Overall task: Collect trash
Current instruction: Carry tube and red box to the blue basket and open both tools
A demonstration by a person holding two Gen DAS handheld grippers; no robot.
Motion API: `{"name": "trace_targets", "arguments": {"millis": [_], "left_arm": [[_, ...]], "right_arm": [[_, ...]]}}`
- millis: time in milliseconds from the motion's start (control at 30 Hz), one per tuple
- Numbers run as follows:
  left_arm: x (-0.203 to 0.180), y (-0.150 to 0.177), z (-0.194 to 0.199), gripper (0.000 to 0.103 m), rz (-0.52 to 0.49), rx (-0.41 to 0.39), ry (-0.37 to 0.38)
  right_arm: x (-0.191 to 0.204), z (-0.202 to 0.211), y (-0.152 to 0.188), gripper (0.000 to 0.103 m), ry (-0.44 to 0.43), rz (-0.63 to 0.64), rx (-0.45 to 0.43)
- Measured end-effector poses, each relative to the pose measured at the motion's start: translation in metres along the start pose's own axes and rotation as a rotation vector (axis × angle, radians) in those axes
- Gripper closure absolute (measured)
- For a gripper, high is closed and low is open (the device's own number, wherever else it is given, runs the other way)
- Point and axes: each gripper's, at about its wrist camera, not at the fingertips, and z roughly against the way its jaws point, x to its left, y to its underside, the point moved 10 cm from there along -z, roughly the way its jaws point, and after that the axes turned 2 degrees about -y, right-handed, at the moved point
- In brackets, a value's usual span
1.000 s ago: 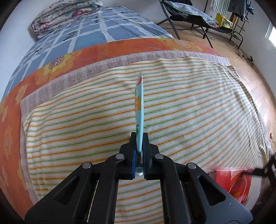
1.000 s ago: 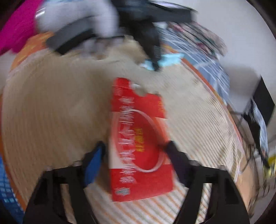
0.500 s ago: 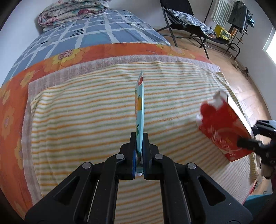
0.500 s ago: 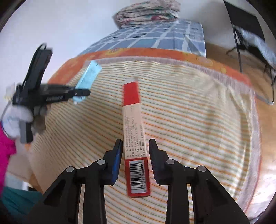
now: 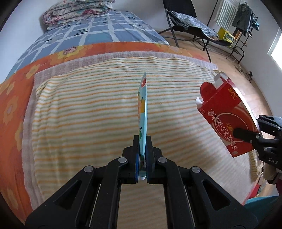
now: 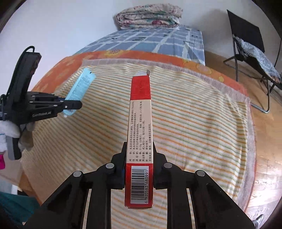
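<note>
My left gripper (image 5: 142, 139) is shut on a flat light-blue tube (image 5: 143, 109), which stands edge-on above the striped towel (image 5: 88, 114). The right wrist view shows that same gripper (image 6: 77, 105) and tube (image 6: 81, 86) at the left, held by a gloved hand. My right gripper (image 6: 140, 148) holds a red cardboard box (image 6: 141, 109) on its narrow side, with the torn flap at the far end. Its jaws are closing, and both pads press on the box. In the left wrist view the box (image 5: 223, 114) hangs at the right, clear of the towel, in the right gripper (image 5: 246, 135).
The towel lies on a bed with an orange flowered sheet (image 5: 15, 98) and a blue checked cover (image 5: 98, 33). A folded quilt (image 6: 149, 15) sits at the head. A folding chair (image 6: 250, 45) stands on the wooden floor to the right. Something teal (image 5: 260, 202) is below the bed's near edge.
The right gripper has closed on the red box, lifted it off the towel and rolled it onto its edge. The left gripper has drawn back and up with the tube.
</note>
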Motion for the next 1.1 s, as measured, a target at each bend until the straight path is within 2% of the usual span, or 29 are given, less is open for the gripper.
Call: {"name": "trace_targets", "arguments": {"millis": [267, 400, 667, 967, 1100], "left_arm": [[-0.032, 0.037, 0.057, 0.1, -0.022, -0.029, 0.024], [-0.052, 0.057, 0.086, 0.1, -0.04, -0.039, 0.034], [-0.082, 0.104, 0.139, 0.1, -0.05, -0.074, 0.052], [-0.114, 0.16, 0.172, 0.1, -0.049, -0.095, 0.091], [-0.119, 0.184, 0.173, 0.1, -0.034, -0.078, 0.114]], "right_arm": [[0.027, 0.051, 0.015, 0.084, -0.001, 0.012, -0.015], [0.043, 0.075, 0.025, 0.084, 0.026, 0.055, -0.032], [0.063, 0.115, 0.067, 0.084, 0.038, 0.056, -0.035], [0.099, 0.15, 0.109, 0.084, 0.029, 0.074, -0.07], [0.116, 0.158, 0.129, 0.084, 0.017, 0.079, -0.084]]}}
